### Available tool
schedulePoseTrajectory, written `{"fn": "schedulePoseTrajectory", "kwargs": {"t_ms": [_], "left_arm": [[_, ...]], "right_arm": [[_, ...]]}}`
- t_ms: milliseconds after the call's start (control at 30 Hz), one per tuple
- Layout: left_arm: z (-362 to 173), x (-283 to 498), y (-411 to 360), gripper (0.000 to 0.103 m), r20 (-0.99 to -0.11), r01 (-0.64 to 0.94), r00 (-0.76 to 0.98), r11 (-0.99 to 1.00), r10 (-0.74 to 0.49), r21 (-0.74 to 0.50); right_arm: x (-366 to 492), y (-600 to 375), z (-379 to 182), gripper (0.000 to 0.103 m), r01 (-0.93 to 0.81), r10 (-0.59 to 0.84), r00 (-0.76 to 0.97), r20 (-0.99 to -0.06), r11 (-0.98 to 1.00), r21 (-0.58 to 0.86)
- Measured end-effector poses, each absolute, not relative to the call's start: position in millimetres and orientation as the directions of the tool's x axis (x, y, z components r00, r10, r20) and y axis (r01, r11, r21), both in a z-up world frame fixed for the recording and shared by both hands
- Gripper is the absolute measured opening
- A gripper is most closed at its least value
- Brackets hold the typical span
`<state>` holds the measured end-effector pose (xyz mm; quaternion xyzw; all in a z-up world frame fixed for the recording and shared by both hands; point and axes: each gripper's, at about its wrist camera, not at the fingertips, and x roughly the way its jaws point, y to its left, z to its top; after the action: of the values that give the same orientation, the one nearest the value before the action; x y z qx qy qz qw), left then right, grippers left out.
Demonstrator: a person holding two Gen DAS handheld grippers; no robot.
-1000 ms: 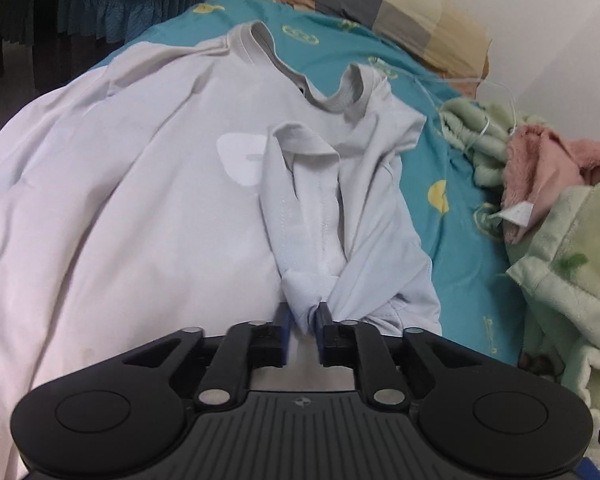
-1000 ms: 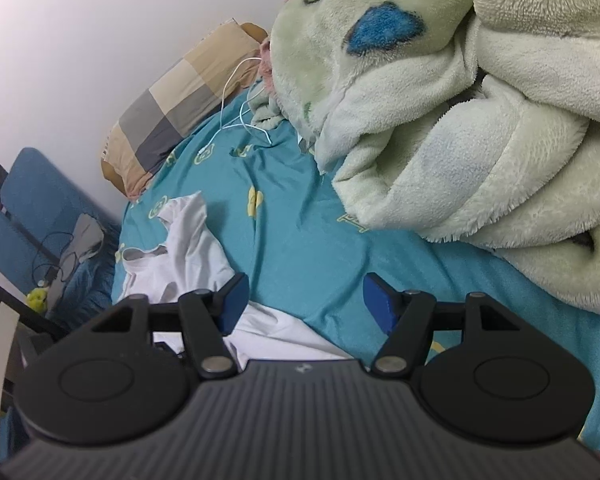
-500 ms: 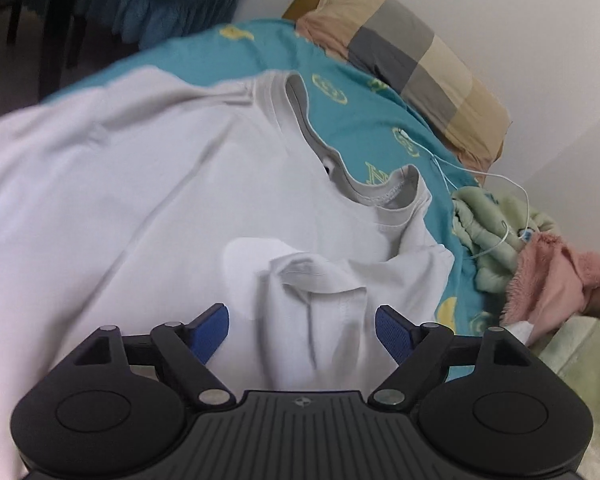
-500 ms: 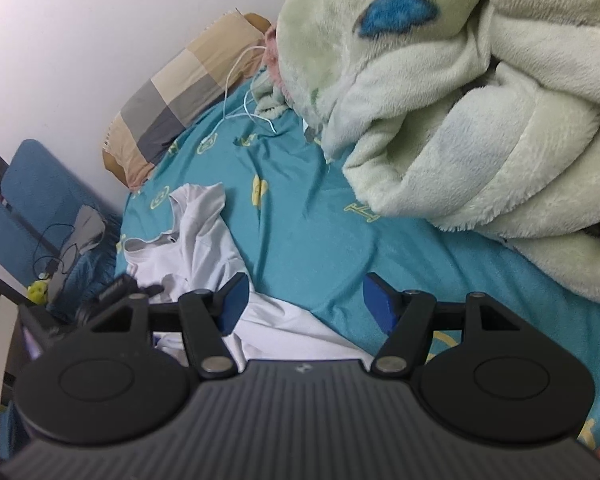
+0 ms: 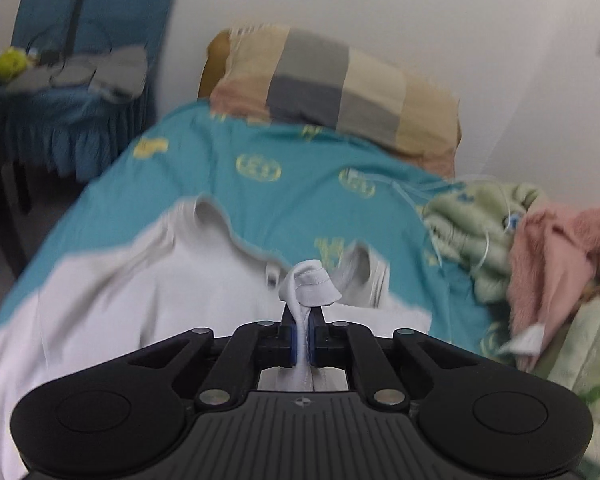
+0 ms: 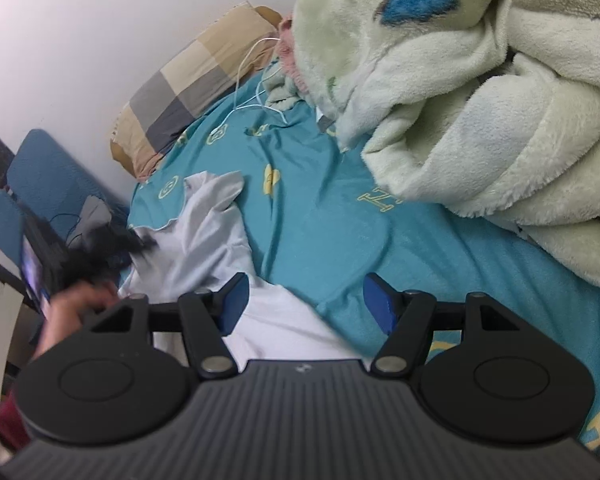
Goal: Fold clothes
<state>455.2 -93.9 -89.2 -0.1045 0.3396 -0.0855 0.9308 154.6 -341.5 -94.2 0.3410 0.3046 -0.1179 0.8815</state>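
On teal bedsheet – left hand-held gripper pinching white shirt, right hand-held gripper spread, fleece blanket beside

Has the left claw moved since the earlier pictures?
Yes. The left claw, shut on the white cotton T-shirt, has moved toward the checked pillow, which now looks nearer and larger.

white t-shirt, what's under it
Under the white t-shirt lies the teal bedsheet, visible all around it. Whatever lies beneath the spread fabric is covered. The left gripper pinches its sleeve.
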Motion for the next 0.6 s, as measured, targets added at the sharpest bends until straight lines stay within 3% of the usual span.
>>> {"fn": "schedulePoseTrajectory", "kwargs": {"t_ms": [100, 233, 333, 433, 600], "left_arm": [[-85.1, 482.1, -98.3, 0.006, -0.615, 0.071, 0.768, 0.978, -0.18, -0.198], [-125.9, 506.3, -103.6, 0.01, -0.686, -0.001, 0.723, 0.993, -0.08, -0.117], [-159.2, 506.8, -91.6, 0.027, -0.742, -0.055, 0.667, 0.988, -0.072, -0.145], [-164.1, 491.7, -79.0, 0.052, -0.756, -0.072, 0.652, 0.986, -0.066, -0.148], [-120.2, 424.5, -68.4, 0.066, -0.718, -0.028, 0.694, 0.994, -0.058, -0.107]], "right_arm": [[158.6, -337.5, -95.6, 0.066, 0.408, 0.009, 0.784, -0.62, 0.745, 0.527], [164.7, -335.0, -99.2, 0.066, 0.413, 0.007, 0.776, -0.631, 0.75, 0.517], [169.5, -334.7, -102.3, 0.066, 0.412, 0.005, 0.77, -0.637, 0.76, 0.503], [174.1, -337.2, -104.3, 0.066, 0.406, 0.013, 0.768, -0.64, 0.764, 0.501], [174.0, -336.7, -99.2, 0.066, 0.37, 0.03, 0.775, -0.632, 0.788, 0.491]]}}
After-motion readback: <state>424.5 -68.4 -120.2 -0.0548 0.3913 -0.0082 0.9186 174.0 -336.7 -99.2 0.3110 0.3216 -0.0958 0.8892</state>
